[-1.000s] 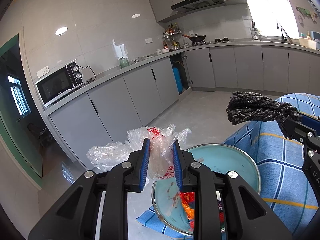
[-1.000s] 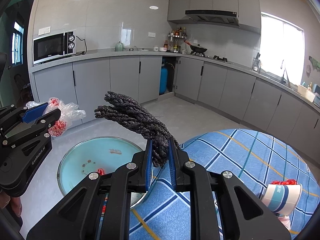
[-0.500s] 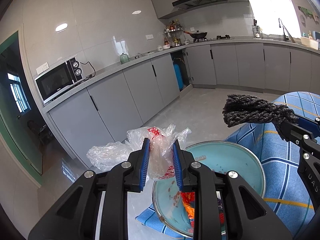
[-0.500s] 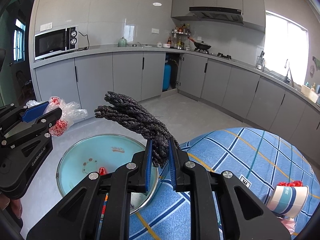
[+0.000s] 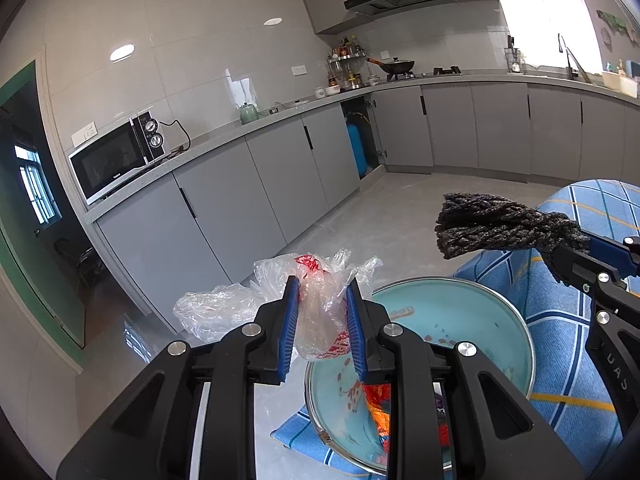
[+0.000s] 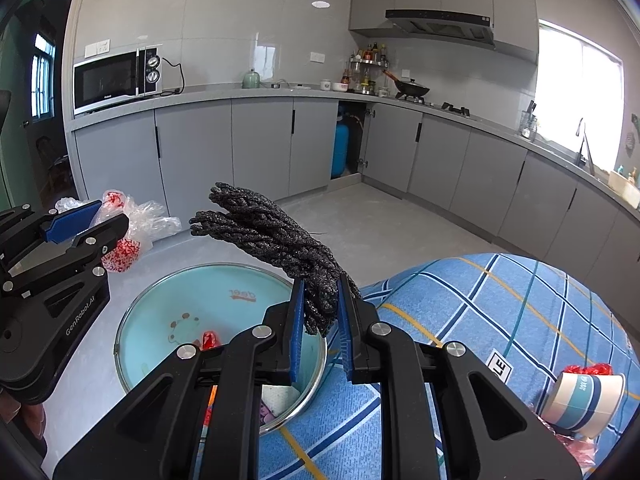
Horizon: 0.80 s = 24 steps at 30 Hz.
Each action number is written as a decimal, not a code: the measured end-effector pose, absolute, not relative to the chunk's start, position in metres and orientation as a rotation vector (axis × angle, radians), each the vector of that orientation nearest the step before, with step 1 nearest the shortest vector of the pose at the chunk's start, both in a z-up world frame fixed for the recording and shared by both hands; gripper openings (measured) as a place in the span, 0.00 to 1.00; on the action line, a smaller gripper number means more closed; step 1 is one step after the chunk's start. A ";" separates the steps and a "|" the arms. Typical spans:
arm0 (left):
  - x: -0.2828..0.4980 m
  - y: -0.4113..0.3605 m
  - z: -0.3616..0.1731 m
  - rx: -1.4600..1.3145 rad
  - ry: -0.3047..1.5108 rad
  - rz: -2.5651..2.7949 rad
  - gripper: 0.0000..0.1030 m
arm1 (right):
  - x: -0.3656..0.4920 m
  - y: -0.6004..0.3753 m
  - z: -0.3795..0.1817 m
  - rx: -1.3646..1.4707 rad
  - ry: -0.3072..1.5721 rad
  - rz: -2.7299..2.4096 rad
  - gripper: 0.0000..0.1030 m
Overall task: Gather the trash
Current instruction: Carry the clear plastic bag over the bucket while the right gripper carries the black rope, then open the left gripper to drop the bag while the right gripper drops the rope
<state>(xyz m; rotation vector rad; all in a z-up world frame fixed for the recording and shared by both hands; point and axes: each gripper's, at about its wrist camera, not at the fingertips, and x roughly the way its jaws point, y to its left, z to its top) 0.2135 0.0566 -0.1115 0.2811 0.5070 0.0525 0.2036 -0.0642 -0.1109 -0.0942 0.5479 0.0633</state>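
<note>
the left gripper is closed down on a crumpled clear plastic bag with red print, the blue pads pressing its sides while loose film spills out beyond the fingers. the bag hangs in the air just off the near rim of the basin, a round pale-blue bowl with a metal edge that serves here as the landmark. in the right wrist view the same bag shows past the left gripper, outside the basin's rim on the microwave side.

the right gripper is narrowed onto a bundle of dark braided rope, gripping it near one end so the rest sticks up and away over the basin. from the left wrist view the rope juts out above the basin's far rim, held by the right gripper.

inside the basin lie a few scraps: a small red wrapper on its floor and orange-red packaging against its near wall. the basin sits on a blue checked cloth, which spreads away from it; on that cloth, well apart from the basin, a striped paper cup lies tipped with something red at its mouth.
</note>
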 end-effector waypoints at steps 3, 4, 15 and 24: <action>0.214 0.058 -0.111 0.280 0.508 0.050 0.23 | 0.205 -0.063 -0.113 -0.097 0.552 0.071 0.16; 0.214 0.058 -0.111 0.280 0.509 0.048 0.23 | 0.205 -0.063 -0.114 -0.097 0.555 0.074 0.16; 0.213 0.063 -0.116 0.279 0.508 0.056 0.42 | 0.206 -0.068 -0.123 -0.081 0.563 0.078 0.51; 0.209 0.061 -0.117 0.286 0.499 0.059 0.60 | 0.203 -0.073 -0.126 -0.079 0.564 0.053 0.55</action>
